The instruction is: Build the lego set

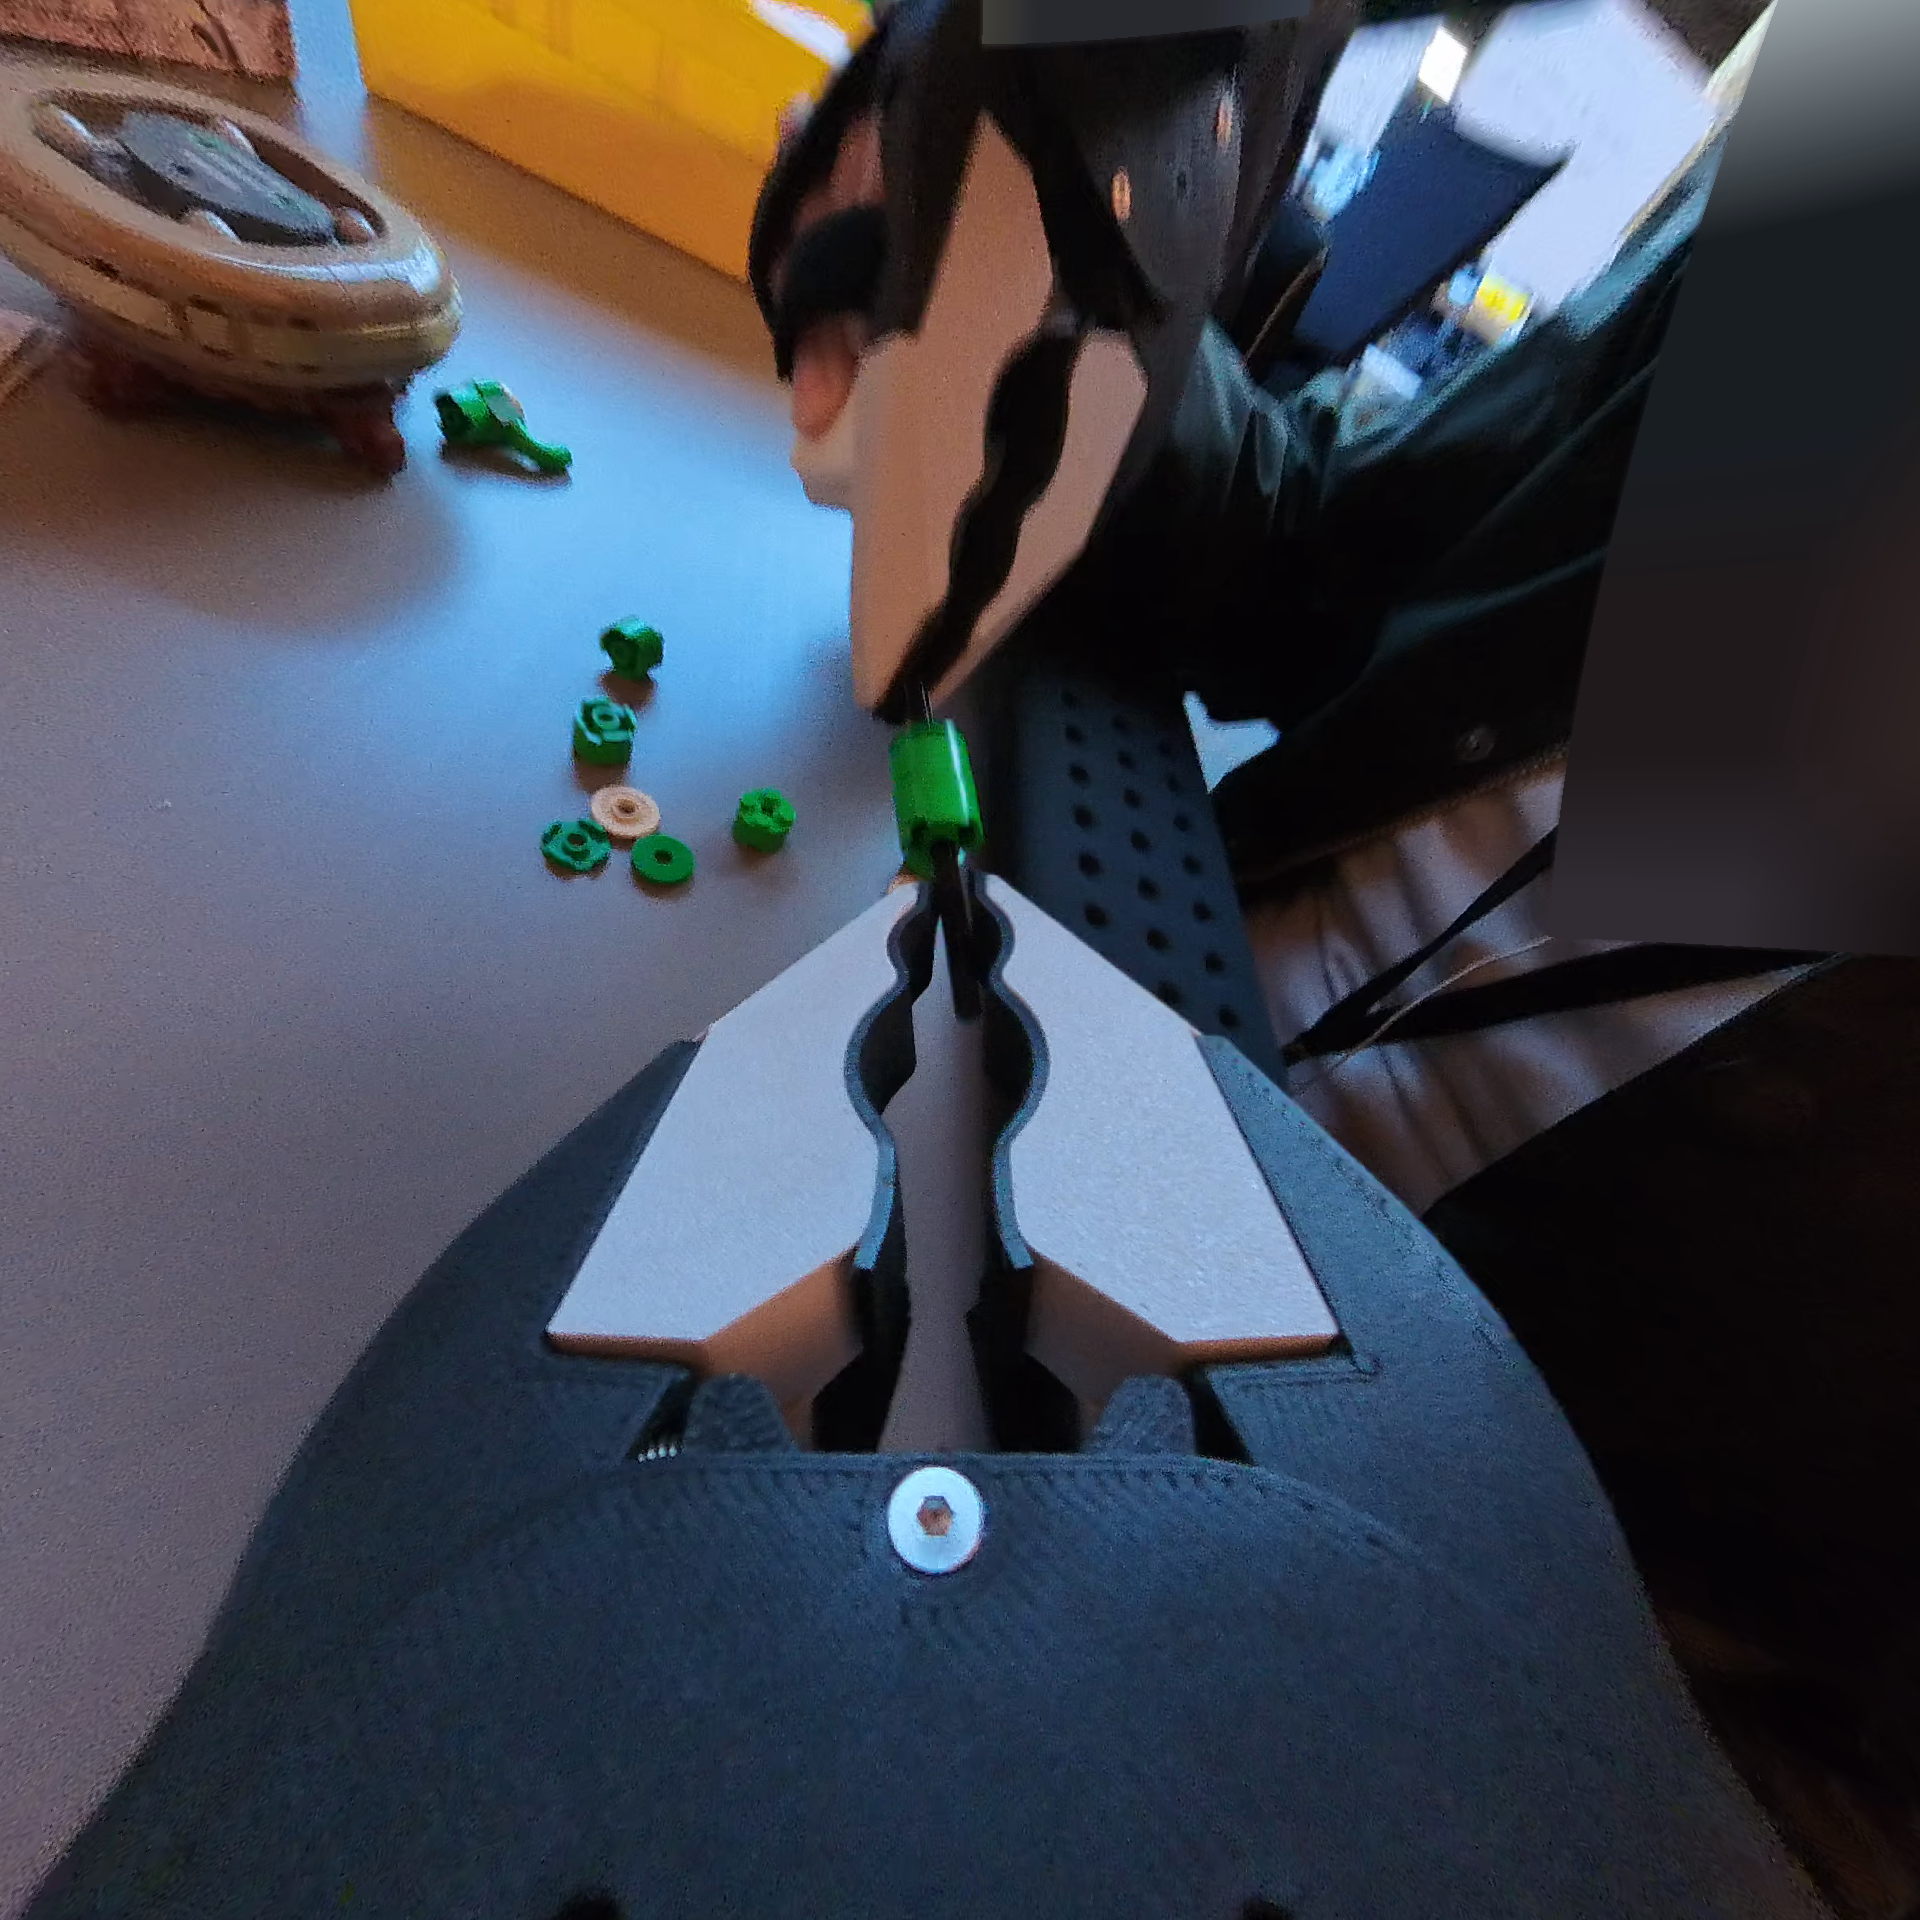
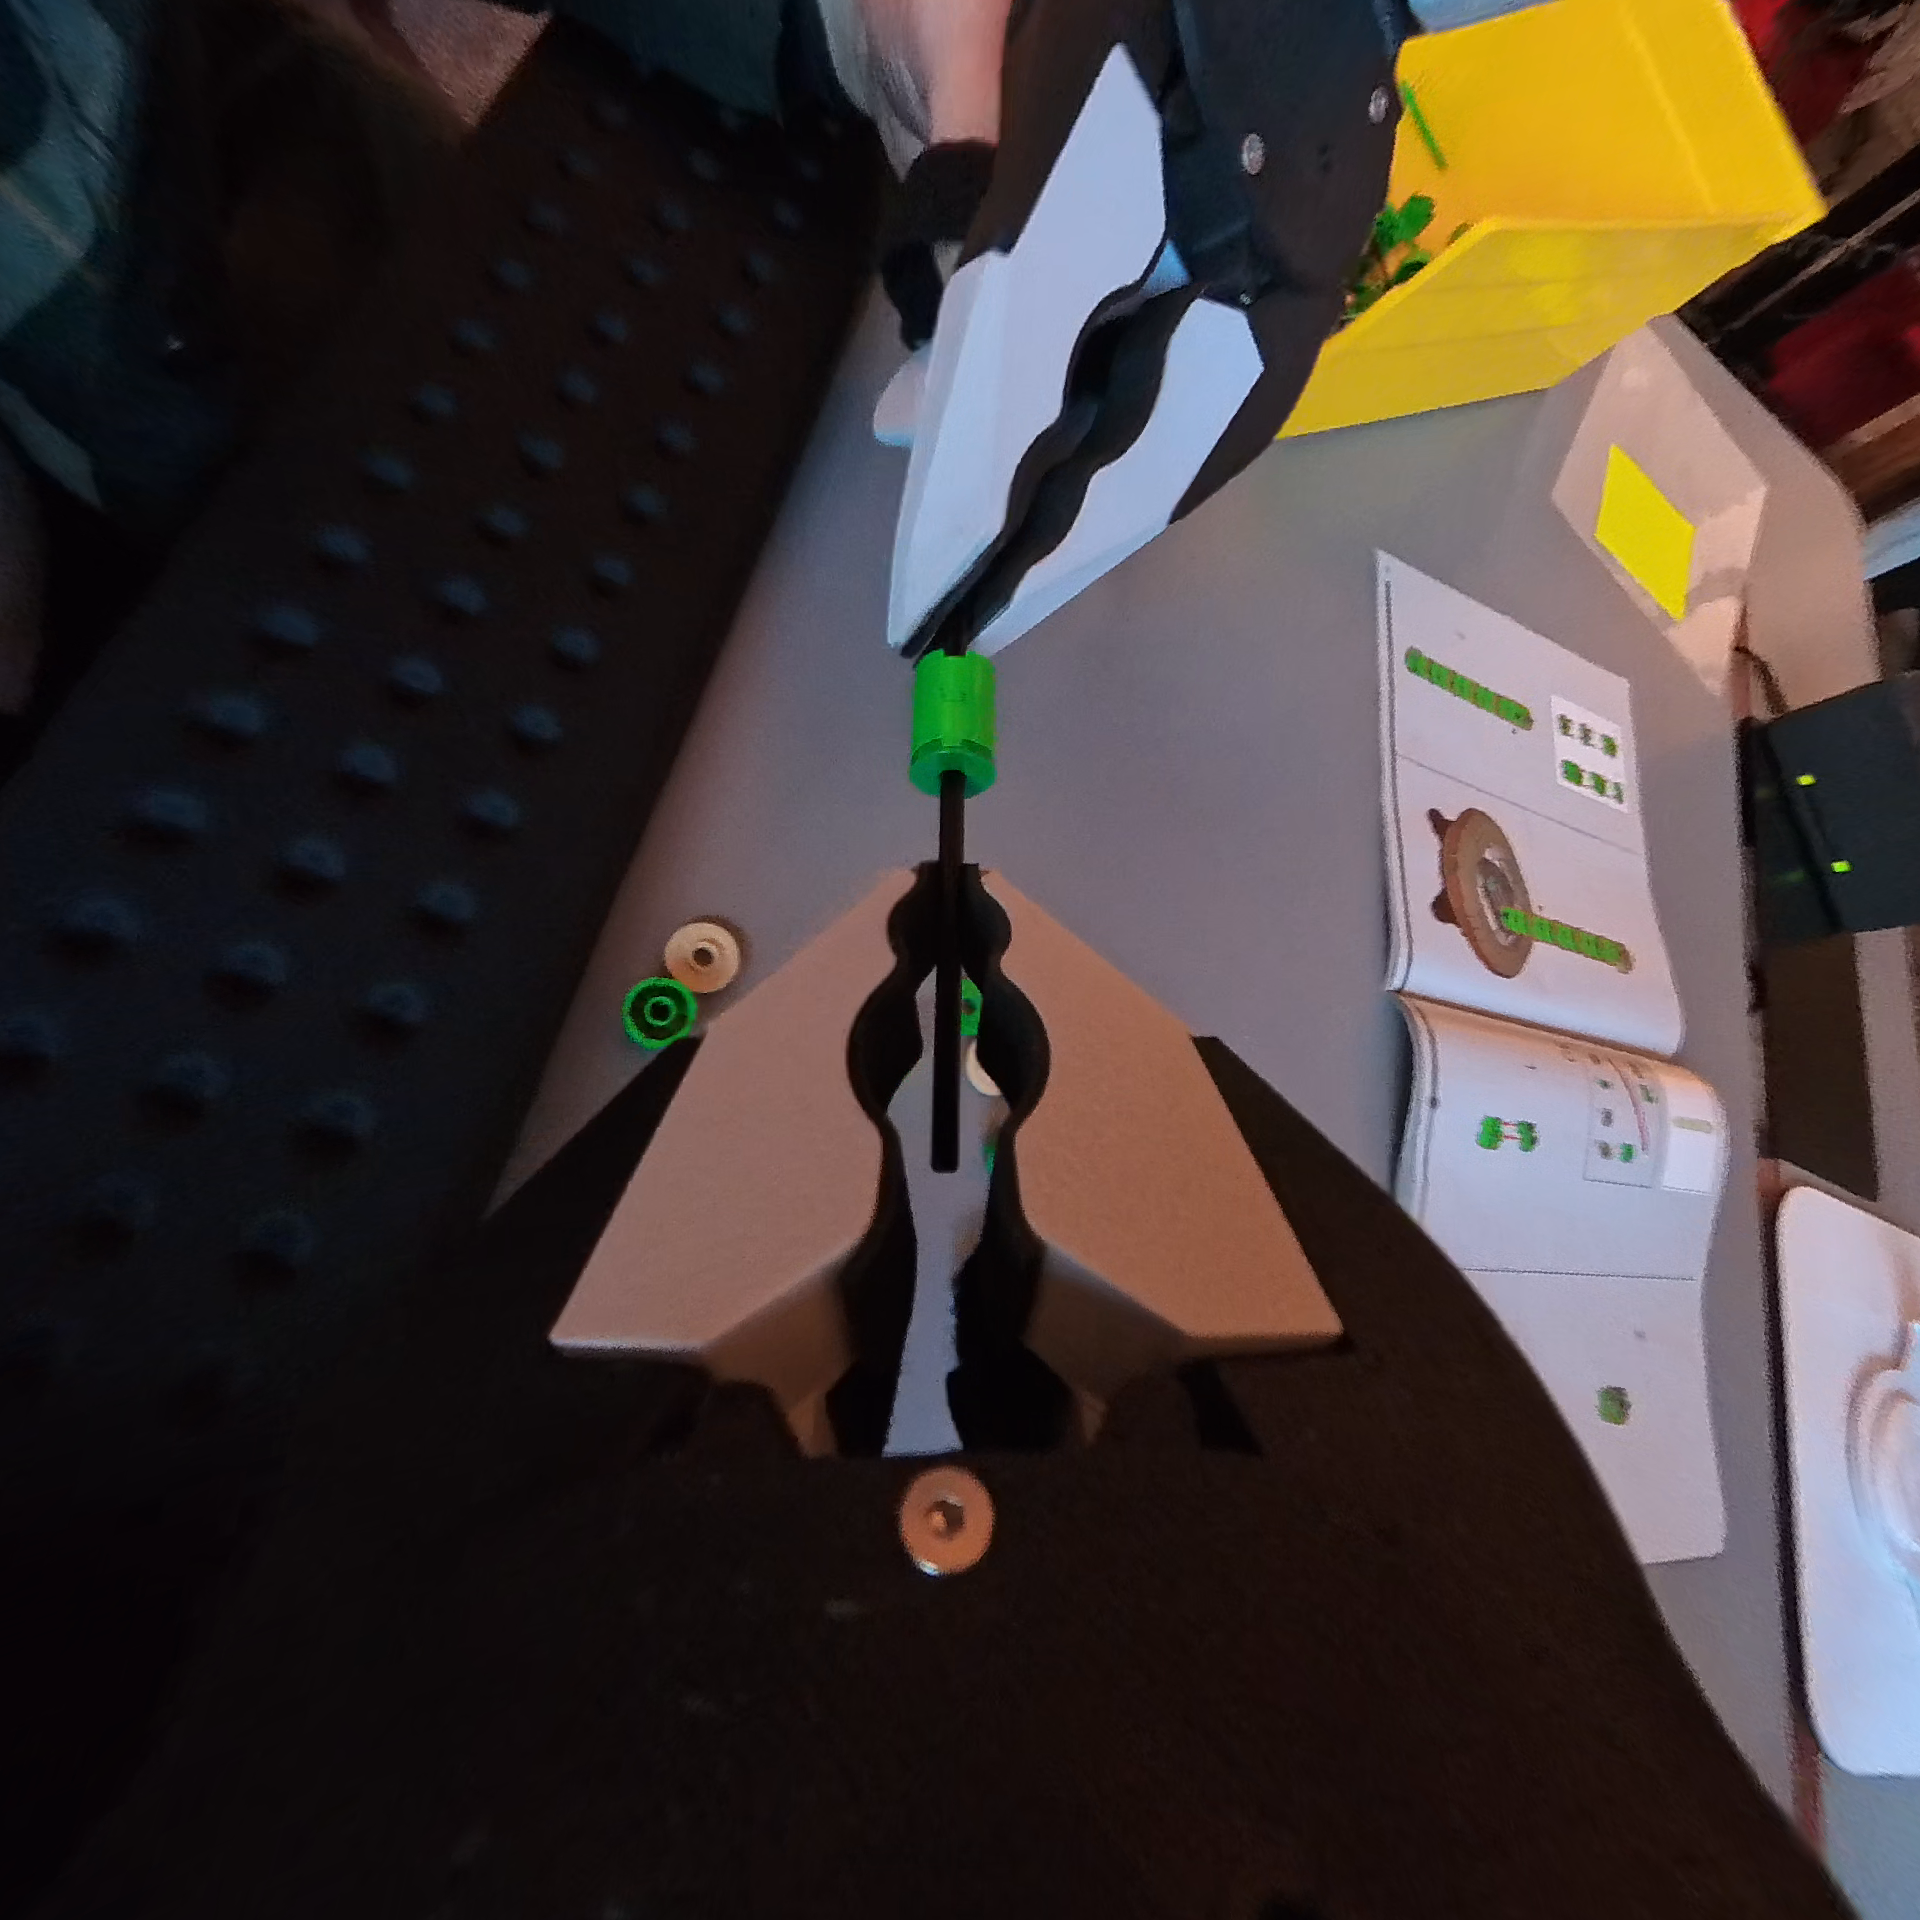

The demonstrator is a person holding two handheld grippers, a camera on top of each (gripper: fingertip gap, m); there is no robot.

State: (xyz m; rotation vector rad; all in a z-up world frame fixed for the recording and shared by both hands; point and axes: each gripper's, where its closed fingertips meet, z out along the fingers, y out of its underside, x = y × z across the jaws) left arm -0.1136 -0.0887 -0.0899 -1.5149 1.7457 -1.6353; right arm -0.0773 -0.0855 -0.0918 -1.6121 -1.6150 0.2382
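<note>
A thin black axle (image 2: 945,831) carries a stack of green round bricks (image 2: 951,727) and hangs above the table between my two grippers. My right gripper (image 2: 945,883) is shut on one end of the axle, which runs back between its fingers. My left gripper (image 2: 940,639) is shut on the other end, just past the green stack. In the left wrist view, my left gripper (image 1: 940,899) grips the axle (image 1: 961,966) below the green stack (image 1: 935,795), and my right gripper (image 1: 909,696) meets it from above.
Several loose green round pieces (image 1: 603,729) and a tan round plate (image 1: 625,811) lie on the table. A tan round model (image 1: 208,239) and a yellow bin (image 1: 582,94) stand behind. An open instruction booklet (image 2: 1538,935), a white tray (image 2: 1849,1455) and a black perforated seat (image 2: 312,623) flank the grippers. The gap from one gripper's tips to the other's is roughly 5 cm. The tan round plate (image 1: 625,811) sits 9 cm or so from the ends of my right fingers.
</note>
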